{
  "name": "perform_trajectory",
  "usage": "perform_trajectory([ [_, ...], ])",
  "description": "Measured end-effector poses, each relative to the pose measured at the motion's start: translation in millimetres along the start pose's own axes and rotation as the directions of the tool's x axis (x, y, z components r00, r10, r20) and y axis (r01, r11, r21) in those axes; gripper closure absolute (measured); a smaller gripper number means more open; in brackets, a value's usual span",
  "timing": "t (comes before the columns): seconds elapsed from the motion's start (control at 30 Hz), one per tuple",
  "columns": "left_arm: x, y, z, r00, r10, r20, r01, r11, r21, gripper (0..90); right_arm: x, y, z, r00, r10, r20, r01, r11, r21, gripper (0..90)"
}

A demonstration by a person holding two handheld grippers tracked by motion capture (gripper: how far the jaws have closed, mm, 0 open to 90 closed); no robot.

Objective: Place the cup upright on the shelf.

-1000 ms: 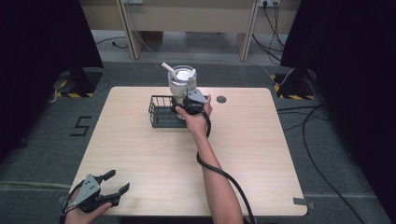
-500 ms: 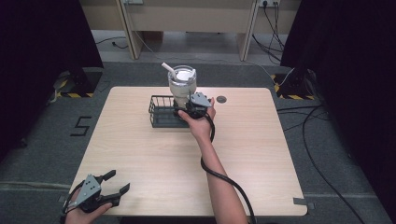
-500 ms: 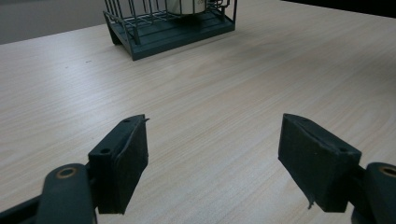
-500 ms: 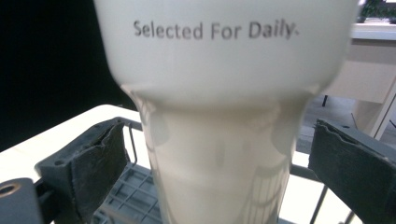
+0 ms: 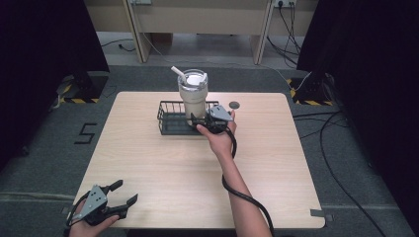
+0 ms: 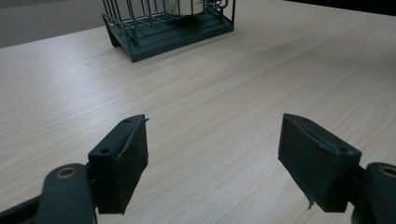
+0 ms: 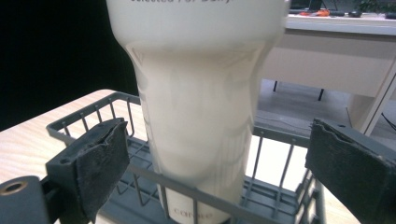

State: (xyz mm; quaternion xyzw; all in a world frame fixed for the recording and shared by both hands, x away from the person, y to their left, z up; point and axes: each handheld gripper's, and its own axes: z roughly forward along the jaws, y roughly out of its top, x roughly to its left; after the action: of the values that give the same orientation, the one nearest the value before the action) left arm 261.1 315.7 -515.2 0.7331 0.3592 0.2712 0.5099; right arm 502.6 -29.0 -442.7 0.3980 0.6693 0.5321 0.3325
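A cream tumbler (image 5: 192, 96) with a white straw stands upright in the right end of a black wire basket (image 5: 170, 123) at the table's far middle. My right gripper (image 5: 197, 122) is at the basket's near right side, open, and points at the tumbler. In the right gripper view the tumbler (image 7: 201, 116) rises behind the basket's rim (image 7: 93, 116), and my right gripper (image 7: 222, 140) has a jaw on each side, clear of the tumbler. My left gripper (image 5: 126, 191) rests open near the table's front left corner. In the left gripper view, my left gripper (image 6: 215, 128) holds nothing, and the basket (image 6: 159, 37) lies far ahead.
A small dark disc (image 5: 234, 104) lies on the table to the right of the basket. The right gripper's black cable (image 5: 242, 195) trails along the forearm to the front edge. A tape mark (image 5: 318, 213) sits at the front right corner.
My right gripper has drawn back from the tumbler toward the person, and the tumbler stays upright in the basket. My left gripper has shifted slightly near the front edge.
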Motion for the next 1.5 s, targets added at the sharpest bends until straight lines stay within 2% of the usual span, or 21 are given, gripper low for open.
perform_trajectory([
  [0.1,-0.1,0.1,0.1,1.0,0.003,-0.003,-0.003,1.0,0.001,23.7,-4.2,1.0,-11.4,1.0,-0.006,0.001,0.006,1.0,-0.001,6.8],
  [0.23,-0.9,0.4,0.1,1.0,0.004,-0.003,-0.004,1.0,0.0,23.6,-8.8,-0.8,-22.9,0.9999,0.008,0.01,-0.008,1.0,-0.013,8.2],
  [0.5,-1.0,0.2,-0.5,1.0,0.002,-0.003,-0.002,1.0,0.0,23.6,-14.9,-12.5,-46.7,0.9995,0.032,0.007,-0.032,0.999,-0.004,9.0],
  [0.73,-0.8,0.2,-0.6,1.0,0.005,-0.007,-0.004,1.0,0.001,23.5,-24.2,-16.2,-64.7,0.9988,0.038,0.031,-0.038,0.999,-0.011,10.5],
  [1.13,-0.2,-0.4,-0.6,0.9999,0.001,-0.011,-0.001,1.0,0.005,23.5,-35.0,-22.9,-85.7,0.998,0.04,0.05,-0.04,0.999,-0.003,11.1],
  [1.3,0.1,-0.3,-1.0,0.9999,0.001,-0.011,-0.001,1.0,0.005,23.5,-44.4,-28.7,-92.9,0.997,0.036,0.068,-0.037,0.999,0.012,11.3],
  [1.5,0.3,-0.5,-0.2,0.9999,-0.003,-0.014,0.003,1.0,0.005,23.5,-55.9,-38.3,-104.4,0.9937,0.066,0.09,-0.068,0.998,0.015,11.8],
])
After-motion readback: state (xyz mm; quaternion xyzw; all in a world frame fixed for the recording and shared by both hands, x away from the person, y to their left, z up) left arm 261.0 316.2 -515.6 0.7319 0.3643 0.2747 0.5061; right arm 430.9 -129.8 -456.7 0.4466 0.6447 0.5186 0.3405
